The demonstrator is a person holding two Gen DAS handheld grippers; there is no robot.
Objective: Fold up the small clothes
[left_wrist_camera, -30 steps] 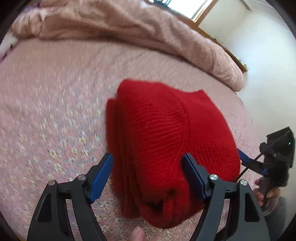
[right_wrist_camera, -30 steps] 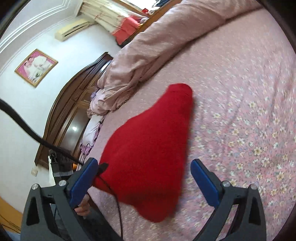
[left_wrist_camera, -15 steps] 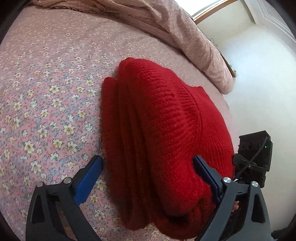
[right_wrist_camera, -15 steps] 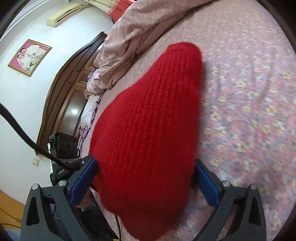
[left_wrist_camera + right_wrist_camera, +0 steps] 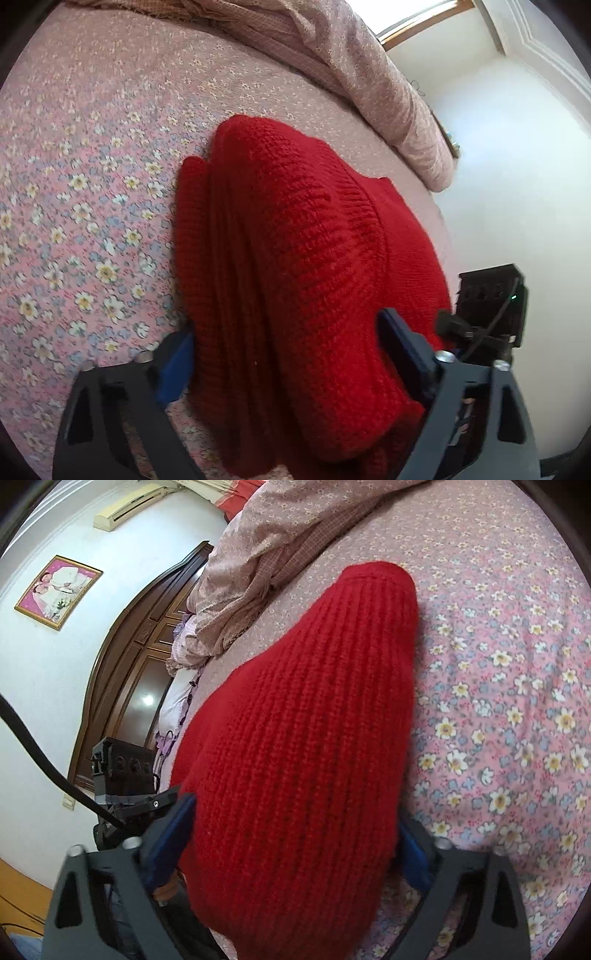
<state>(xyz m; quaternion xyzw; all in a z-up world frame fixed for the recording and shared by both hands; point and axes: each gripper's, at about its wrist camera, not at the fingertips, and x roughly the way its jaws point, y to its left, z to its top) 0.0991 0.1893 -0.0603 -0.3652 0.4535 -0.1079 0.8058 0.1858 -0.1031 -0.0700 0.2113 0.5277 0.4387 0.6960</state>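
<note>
A folded red knit sweater [image 5: 295, 266] lies in a thick bundle on the pink floral bedsheet [image 5: 74, 206]. My left gripper [image 5: 291, 350] is open, its blue pads straddling the near end of the bundle. In the right wrist view the same sweater [image 5: 306, 746] fills the middle. My right gripper [image 5: 295, 834] is open too, one pad on each side of the sweater's near end. Each gripper's body shows at the edge of the other's view. The sweater's underside is hidden.
A bunched pink quilt [image 5: 332, 51] lies along the far side of the bed, also seen in the right wrist view [image 5: 280, 554]. A dark wooden headboard [image 5: 122, 686] and white wall stand to the left. The bed edge runs close to the left gripper's right side.
Both grippers have moved forward and down over the sweater, so the bundle now sits between each pair of open pads. The sweater itself has stayed on the bed.
</note>
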